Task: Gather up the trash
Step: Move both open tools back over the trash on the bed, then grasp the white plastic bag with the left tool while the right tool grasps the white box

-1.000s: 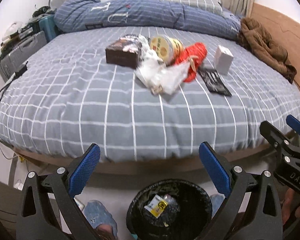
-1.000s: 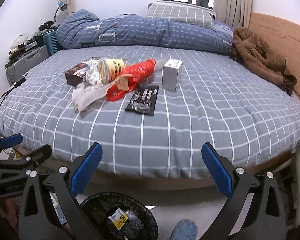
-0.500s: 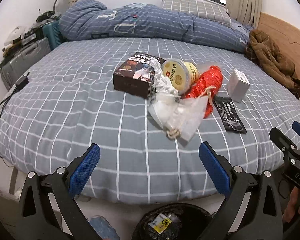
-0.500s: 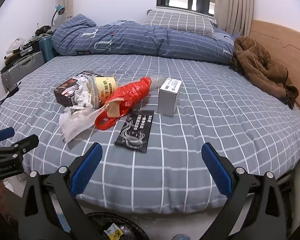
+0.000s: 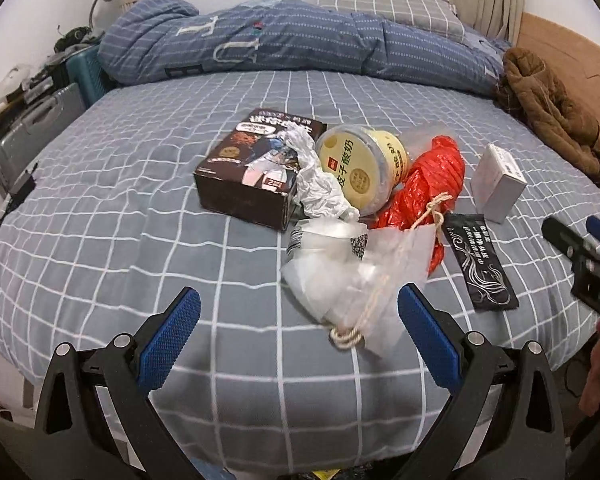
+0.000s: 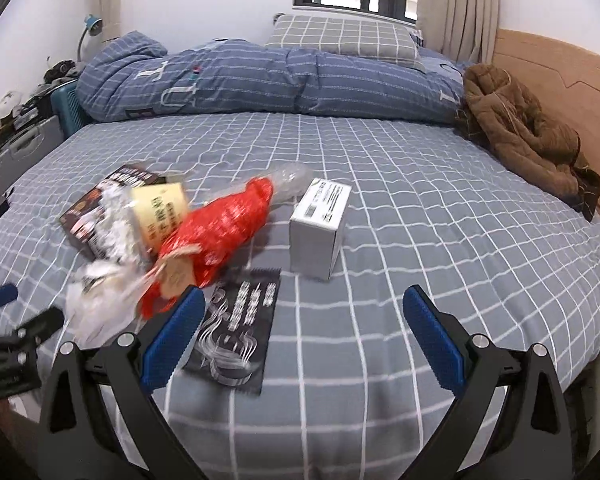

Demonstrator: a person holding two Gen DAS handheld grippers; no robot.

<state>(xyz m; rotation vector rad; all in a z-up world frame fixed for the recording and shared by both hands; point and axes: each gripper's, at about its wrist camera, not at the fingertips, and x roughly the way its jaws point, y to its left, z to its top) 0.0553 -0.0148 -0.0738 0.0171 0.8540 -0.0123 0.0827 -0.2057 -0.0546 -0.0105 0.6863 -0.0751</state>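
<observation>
Trash lies in a cluster on the grey checked bed (image 5: pixel 120 220): a dark box (image 5: pixel 256 168), crumpled paper (image 5: pixel 320 188), a yellow yogurt tub (image 5: pixel 360 168), a red plastic bag (image 5: pixel 428 184), a clear drawstring bag (image 5: pixel 356 280), a black flat packet (image 5: pixel 480 268) and a white box (image 5: pixel 496 180). My left gripper (image 5: pixel 296 328) is open and empty, just short of the clear bag. My right gripper (image 6: pixel 300 332) is open and empty, over the black packet (image 6: pixel 236 336), with the white box (image 6: pixel 320 228) ahead and the red bag (image 6: pixel 220 232) at its left.
A folded blue duvet (image 5: pixel 300 48) and pillow (image 6: pixel 340 40) lie at the bed's far end. A brown jacket (image 6: pixel 520 140) lies by the wooden headboard at right. Suitcases (image 5: pixel 32 128) stand left of the bed. The rim of a bin barely shows at the bottom of the left view.
Both grippers have risen from above the black trash bin and moved forward over the bed toward the trash. The bin has dropped out of view. Both stay open.
</observation>
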